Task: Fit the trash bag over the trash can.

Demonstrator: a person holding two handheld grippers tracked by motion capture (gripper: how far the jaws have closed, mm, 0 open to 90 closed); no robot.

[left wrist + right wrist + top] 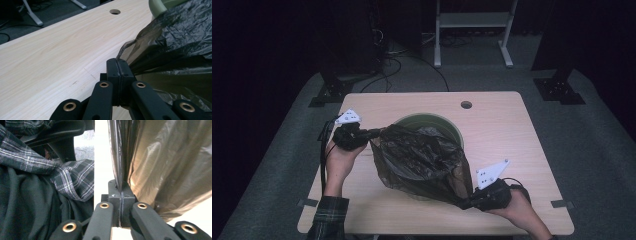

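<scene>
Stretching over the green bin point(451, 126) on the tabletop point(507, 145), the black bag point(422, 160) hangs between both hand-held grippers. The left hand-held gripper point(117, 66) is clenched on the bag's edge at the bin's left side. The right hand-held gripper point(121, 188) pinches the opposite edge near the tabletop's front, beside a plaid sleeve point(72, 180).

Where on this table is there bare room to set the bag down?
Bare table lies right of the green bin, and along the far edge by the round hole. The middle is crowded: the black bag stretches between both grippers.
</scene>
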